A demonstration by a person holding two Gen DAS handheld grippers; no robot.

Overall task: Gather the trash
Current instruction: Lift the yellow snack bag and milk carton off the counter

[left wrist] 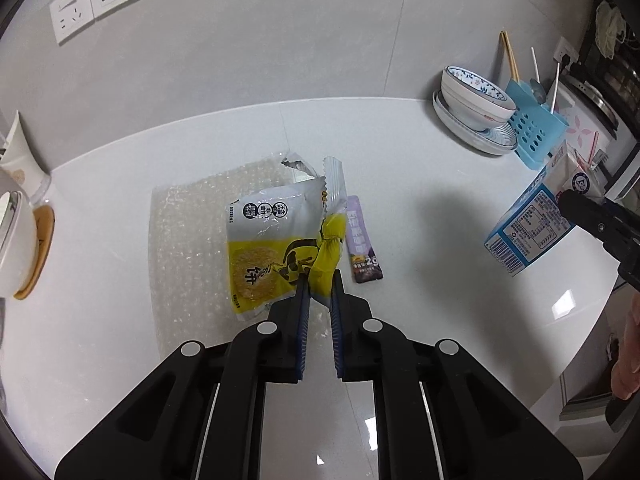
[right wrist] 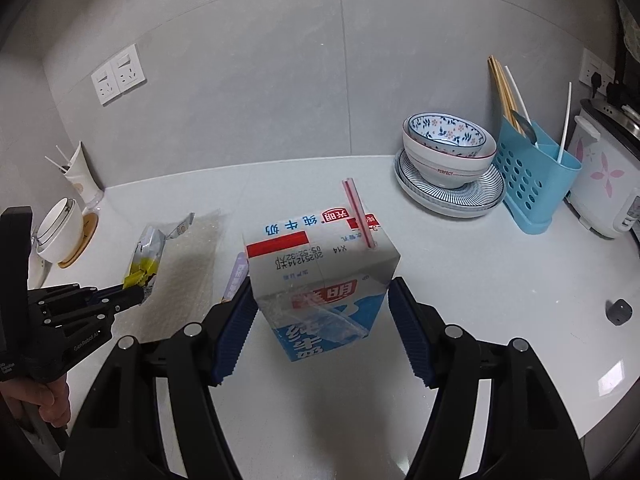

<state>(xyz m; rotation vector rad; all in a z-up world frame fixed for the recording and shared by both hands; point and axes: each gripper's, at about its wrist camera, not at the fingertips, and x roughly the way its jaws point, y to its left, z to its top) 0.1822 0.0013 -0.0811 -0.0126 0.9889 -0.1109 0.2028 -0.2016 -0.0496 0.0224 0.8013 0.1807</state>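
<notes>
Left gripper [left wrist: 320, 280]: fingers are clenching on the yellow corner of the snack wrapper [left wrist: 276, 248]; the pads are almost meeting, w/ only the thin foil between them.
Snack wrapper: silver-yellow, torn open at the top; it is hanging from the left gripper, over the bubble wrap [left wrist: 188, 232]. If its far edge is touching the sheet, I cannot tell.
Right gripper [right wrist: 320, 320]: fingers are grasping the milk carton [right wrist: 320, 276] by its 2 sides, blue pads pressing on the box.
Milk carton: white-blue, tilted; a pink straw [right wrist: 358, 212] is sticking out of the top. In the left view it is showing at the right edge, held above the counter [left wrist: 440, 320].
Purple sachet [left wrist: 362, 240]: lying flat on the counter, just beside the wrapper, on its right side.
Bubble wrap: clear sheet, lying flat on the counter under the wrapper.
Back right: 2 bowls [right wrist: 448, 148] stacked on plates [right wrist: 452, 196]; beside them a blue utensil holder [right wrist: 532, 176] w/ chopsticks, then a rice cooker [right wrist: 604, 184].
Back left: white cups [right wrist: 60, 232] sitting on a wooden coaster, near the wall.
Person: a hand [right wrist: 44, 400] is holding the left gripper's handle, seen at the bottom-left of the right view.
</notes>
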